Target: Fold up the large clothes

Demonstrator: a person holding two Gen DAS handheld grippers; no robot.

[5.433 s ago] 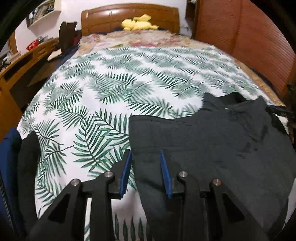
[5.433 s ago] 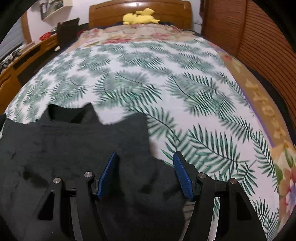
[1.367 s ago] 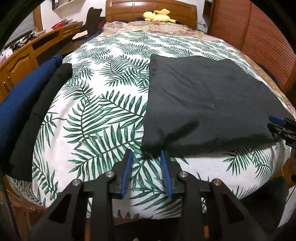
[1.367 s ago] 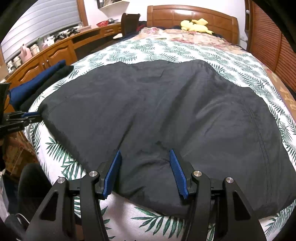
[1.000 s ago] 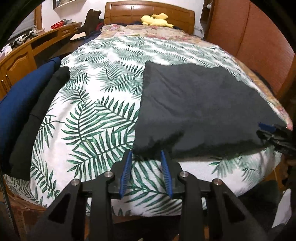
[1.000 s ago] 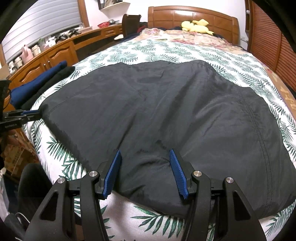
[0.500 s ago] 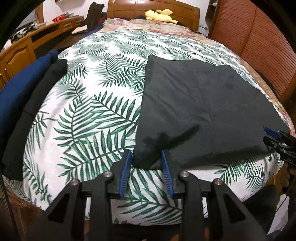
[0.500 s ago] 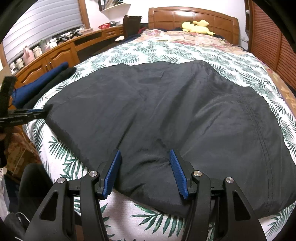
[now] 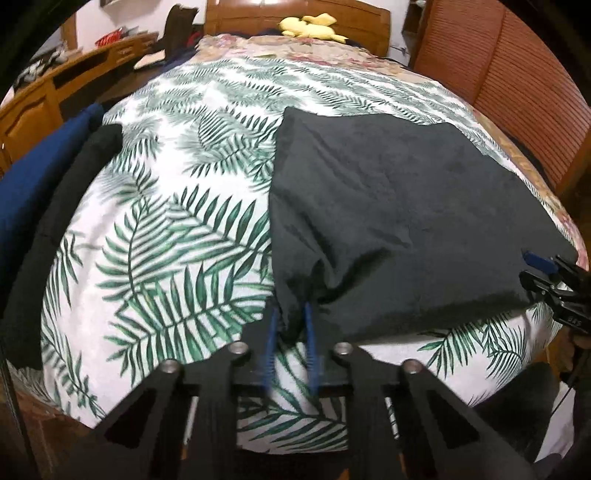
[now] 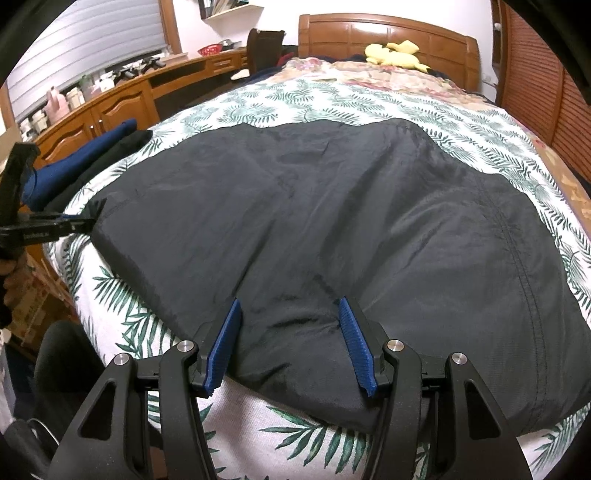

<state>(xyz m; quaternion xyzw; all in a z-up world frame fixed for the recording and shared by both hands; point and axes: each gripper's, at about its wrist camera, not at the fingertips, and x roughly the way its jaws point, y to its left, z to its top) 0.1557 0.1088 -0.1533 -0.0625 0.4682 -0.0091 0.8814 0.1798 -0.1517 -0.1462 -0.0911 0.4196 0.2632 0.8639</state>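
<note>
Left wrist view: a bed with a fern-print cover [image 9: 177, 229] and wooden headboard [image 9: 295, 18]. 1 black garment [image 9: 399, 206] lies flat, its long axis across the bed. The left gripper [image 9: 290, 325] has just closed, pinching its near-left corner.

Right wrist view: the right gripper [image 10: 290, 332] stands half open, pads astride the garment's near edge.

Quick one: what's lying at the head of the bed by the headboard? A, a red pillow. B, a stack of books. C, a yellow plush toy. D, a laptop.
C: a yellow plush toy lies in front of the wooden headboard, seen in both wrist views.
</note>
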